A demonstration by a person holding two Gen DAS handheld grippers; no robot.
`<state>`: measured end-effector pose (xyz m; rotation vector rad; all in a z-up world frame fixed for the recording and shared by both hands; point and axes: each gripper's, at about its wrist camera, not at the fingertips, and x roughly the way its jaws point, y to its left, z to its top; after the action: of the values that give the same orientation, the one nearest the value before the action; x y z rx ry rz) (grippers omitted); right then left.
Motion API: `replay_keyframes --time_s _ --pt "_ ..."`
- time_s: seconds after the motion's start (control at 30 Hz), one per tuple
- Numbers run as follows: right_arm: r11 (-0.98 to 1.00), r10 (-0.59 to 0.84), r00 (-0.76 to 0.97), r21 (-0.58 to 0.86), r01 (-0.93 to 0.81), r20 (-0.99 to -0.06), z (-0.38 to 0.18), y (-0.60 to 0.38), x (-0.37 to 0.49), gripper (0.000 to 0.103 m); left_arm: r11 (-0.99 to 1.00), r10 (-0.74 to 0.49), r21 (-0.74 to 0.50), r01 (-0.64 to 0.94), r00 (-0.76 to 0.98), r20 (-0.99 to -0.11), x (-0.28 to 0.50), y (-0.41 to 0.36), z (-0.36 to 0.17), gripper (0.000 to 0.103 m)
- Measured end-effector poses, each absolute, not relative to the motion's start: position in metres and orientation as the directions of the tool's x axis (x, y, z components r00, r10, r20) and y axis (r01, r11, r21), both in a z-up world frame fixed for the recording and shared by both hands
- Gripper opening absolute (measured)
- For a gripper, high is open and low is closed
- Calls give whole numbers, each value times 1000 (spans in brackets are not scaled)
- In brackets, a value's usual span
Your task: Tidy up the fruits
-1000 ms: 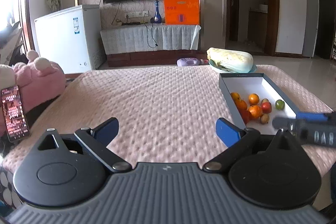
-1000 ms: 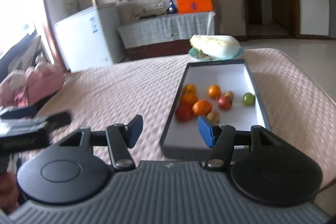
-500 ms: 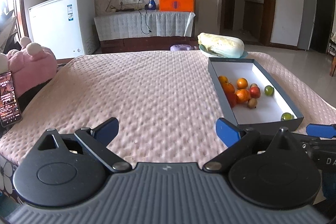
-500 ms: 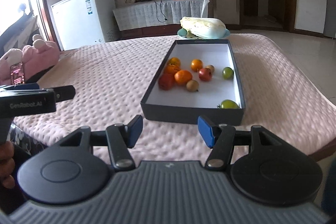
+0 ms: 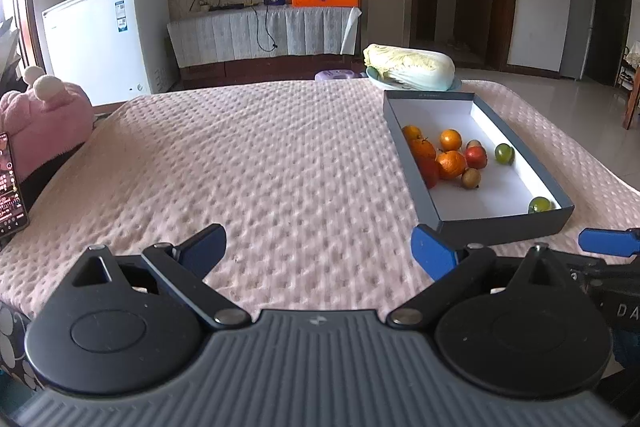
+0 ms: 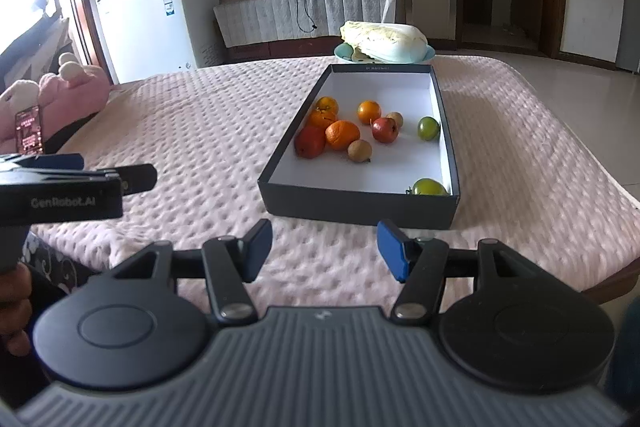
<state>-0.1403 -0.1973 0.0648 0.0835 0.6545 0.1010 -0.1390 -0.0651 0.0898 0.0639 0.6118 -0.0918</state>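
Your left gripper (image 5: pixel 318 245) and right gripper (image 6: pixel 324 245) hover with fingers apart and empty near the bed's (image 5: pixel 280 155) near edge, every fruit (image 6: pixel 342 135) lying in the dark box (image 6: pixel 360 205), fitting either sorting ahead or finished

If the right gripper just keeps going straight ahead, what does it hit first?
Probably the near wall of the dark grey rectangular box, in line with the open right gripper; only pink quilted cloth lies between, though depth is uncertain.
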Motion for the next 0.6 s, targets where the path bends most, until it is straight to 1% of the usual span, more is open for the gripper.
replay_keyframes --time_s 0.2,0.6 --pt "992 122 780 102 -74 -614 62 -195 -137 60 993 -76 27 113 811 -579 -137 -67 89 101" --pt "993 117 778 89 -79 -618 61 -193 -136 60 981 -124 52 185 815 -565 -143 -83 87 101"
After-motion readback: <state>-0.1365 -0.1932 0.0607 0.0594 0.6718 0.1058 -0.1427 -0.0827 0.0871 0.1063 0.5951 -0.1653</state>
